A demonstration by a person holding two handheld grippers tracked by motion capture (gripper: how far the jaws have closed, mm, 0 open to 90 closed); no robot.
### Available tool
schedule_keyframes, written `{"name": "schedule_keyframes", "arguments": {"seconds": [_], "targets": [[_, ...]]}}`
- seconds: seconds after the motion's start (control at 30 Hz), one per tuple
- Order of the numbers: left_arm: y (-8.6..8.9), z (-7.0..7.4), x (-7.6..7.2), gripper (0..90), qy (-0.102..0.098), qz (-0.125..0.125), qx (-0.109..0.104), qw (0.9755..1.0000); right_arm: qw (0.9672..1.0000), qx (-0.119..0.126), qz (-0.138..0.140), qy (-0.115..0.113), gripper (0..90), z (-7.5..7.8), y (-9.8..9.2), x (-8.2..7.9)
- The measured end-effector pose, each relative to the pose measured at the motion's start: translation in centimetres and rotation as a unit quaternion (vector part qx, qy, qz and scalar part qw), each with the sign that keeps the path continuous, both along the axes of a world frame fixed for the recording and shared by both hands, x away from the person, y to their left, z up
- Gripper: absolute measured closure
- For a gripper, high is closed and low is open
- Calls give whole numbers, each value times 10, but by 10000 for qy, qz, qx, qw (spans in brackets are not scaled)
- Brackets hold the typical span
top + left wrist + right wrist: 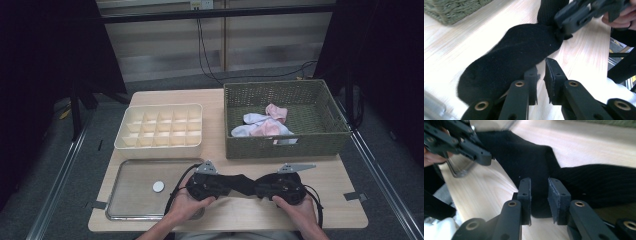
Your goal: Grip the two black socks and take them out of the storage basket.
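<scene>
A black sock (243,183) lies on the desk (235,150) just in front of the woven basket (285,145), stretched between both tools. The left hand-held gripper (540,82) has its jaws slightly apart beside the sock's edge, pressing on nothing. The right hand-held gripper (539,200) has its jaws parted around a fold of the sock, not squeezing it. Pale socks (262,124) lie inside the basket; a compartment organizer (160,127) stands left of it.

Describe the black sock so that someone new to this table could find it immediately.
Start at the green woven basket at the table's far right and come toward the near edge. The black sock lies there between the left gripper and the right gripper. It is the one dark garment; the basket's socks are pink and white.
</scene>
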State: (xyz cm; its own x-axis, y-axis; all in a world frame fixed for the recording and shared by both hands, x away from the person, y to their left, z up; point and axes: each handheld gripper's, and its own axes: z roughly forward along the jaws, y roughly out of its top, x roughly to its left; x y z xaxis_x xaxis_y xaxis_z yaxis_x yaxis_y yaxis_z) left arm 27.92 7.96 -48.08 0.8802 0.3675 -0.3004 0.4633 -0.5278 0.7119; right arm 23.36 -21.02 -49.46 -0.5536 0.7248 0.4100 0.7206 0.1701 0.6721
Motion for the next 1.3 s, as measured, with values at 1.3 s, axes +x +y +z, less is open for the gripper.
{"name": "schedule_keyframes", "arguments": {"seconds": [1.3], "targets": [[18,-17,7,706,-100,136,381,9991,9901,-955,-966,-348,722,-7,-58,2]]}}
